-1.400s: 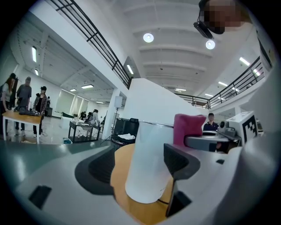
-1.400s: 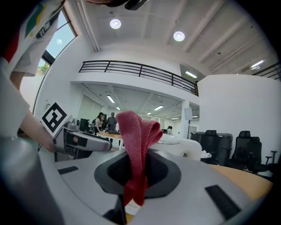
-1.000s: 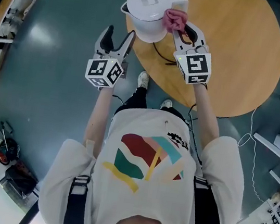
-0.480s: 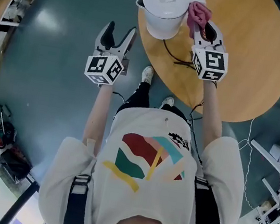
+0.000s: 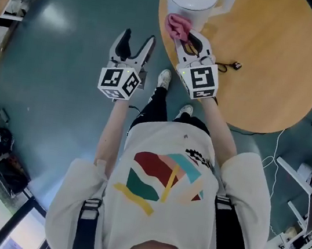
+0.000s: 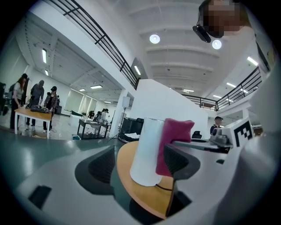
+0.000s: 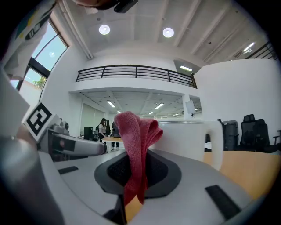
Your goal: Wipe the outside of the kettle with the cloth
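Kettle (image 5: 190, 0): white, upright by the counter's (image 5: 271, 63) left edge. My right hand-held gripper (image 5: 187, 38) pinches the pink cloth (image 5: 177, 26) against its side; left hand-held gripper (image 5: 135, 40) wide, empty. Risk: unbraced, a hard wipe could shove it off.

The kettle (image 5: 193, 1) is showing smooth, faintly glossy white plastic; the cloth (image 5: 176, 26) is looking coarse and woven (matt, with a plain ribbed weave). The worktop (image 5: 272, 57) is showing smooth wood, and the floor (image 5: 57, 46) is gleaming.
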